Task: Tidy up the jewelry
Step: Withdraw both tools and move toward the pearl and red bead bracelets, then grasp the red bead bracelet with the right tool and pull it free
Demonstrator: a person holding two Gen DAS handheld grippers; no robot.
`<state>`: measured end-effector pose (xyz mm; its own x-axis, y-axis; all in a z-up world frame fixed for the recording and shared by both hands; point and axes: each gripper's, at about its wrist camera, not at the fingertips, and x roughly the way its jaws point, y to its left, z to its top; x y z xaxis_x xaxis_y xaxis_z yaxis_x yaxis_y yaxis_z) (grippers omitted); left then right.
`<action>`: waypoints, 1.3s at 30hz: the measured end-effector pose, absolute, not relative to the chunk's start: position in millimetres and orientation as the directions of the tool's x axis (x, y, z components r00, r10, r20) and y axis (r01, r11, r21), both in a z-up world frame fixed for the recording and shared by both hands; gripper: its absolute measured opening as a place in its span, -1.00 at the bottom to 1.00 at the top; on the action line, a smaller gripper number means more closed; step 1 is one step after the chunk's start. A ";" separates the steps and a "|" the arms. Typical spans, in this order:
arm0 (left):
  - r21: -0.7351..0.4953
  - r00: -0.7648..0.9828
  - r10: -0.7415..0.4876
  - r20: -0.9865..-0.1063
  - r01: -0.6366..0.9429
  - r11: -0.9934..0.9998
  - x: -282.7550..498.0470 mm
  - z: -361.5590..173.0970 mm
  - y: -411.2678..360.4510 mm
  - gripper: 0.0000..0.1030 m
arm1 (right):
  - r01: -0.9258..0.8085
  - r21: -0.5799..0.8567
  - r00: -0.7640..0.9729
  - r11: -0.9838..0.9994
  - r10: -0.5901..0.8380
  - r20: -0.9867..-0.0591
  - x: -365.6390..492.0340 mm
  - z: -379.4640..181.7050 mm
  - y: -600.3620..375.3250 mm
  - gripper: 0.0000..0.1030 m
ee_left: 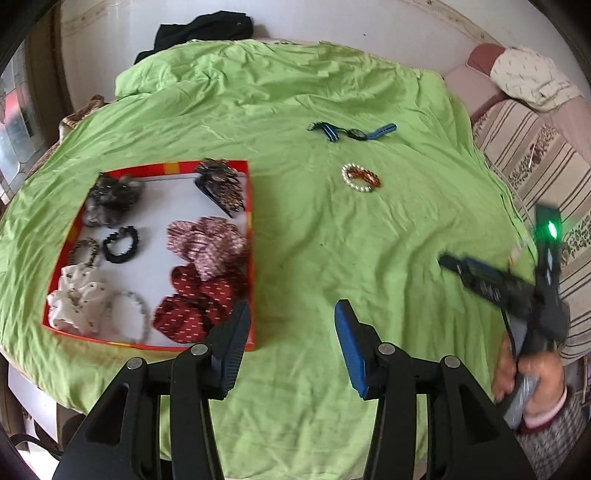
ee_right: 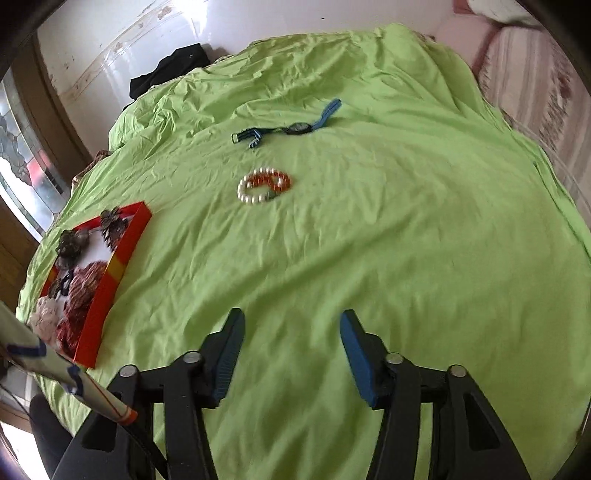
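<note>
A red box [ee_left: 251, 258] with a white floor holds several scrunchies and hair clips; it also shows at the left of the right wrist view [ee_right: 110, 273]. A pearl bracelet with an orange bead bracelet [ee_left: 360, 178] lies on the green cloth, also in the right wrist view [ee_right: 263, 185]. A blue-strapped watch [ee_left: 351, 131] lies beyond them, also in the right wrist view [ee_right: 295, 127]. My left gripper [ee_left: 291, 321] is open and empty next to the box's near right corner. My right gripper [ee_right: 291, 328] is open and empty over bare cloth; it also shows in the left wrist view [ee_left: 480, 277].
A green cloth [ee_left: 369, 258] covers the round table. A black garment [ee_left: 207, 29] lies at the far edge. A striped sofa with a cushion [ee_left: 524, 147] stands to the right. A window [ee_right: 22, 166] is on the left.
</note>
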<state>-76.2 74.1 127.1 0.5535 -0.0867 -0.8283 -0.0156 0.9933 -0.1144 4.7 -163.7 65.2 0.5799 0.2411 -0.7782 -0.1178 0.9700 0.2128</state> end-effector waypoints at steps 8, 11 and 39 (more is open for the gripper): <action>-0.135 0.504 -0.116 -0.856 -0.001 0.991 -58.6 107.1 69.9 -0.11 | -0.126 0.241 0.533 0.962 0.271 -0.802 121.8 51.0 -152.2 -0.14; -0.124 0.505 -0.114 -0.856 0.013 0.992 -48.3 102.5 71.7 -0.11 | -0.133 0.253 0.518 0.958 0.285 -0.806 161.3 42.6 -141.5 -0.14; -0.199 0.474 -0.190 -0.860 0.030 0.979 41.4 89.1 33.4 -0.11 | 0.008 0.337 0.577 0.942 0.271 -0.771 45.0 23.2 -224.6 -0.76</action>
<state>41.4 33.4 89.1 0.4743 -0.1895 -0.8597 0.0302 0.9795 -0.1993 45.0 -224.6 23.2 0.5767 0.2707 -0.7708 0.0081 0.9416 0.3367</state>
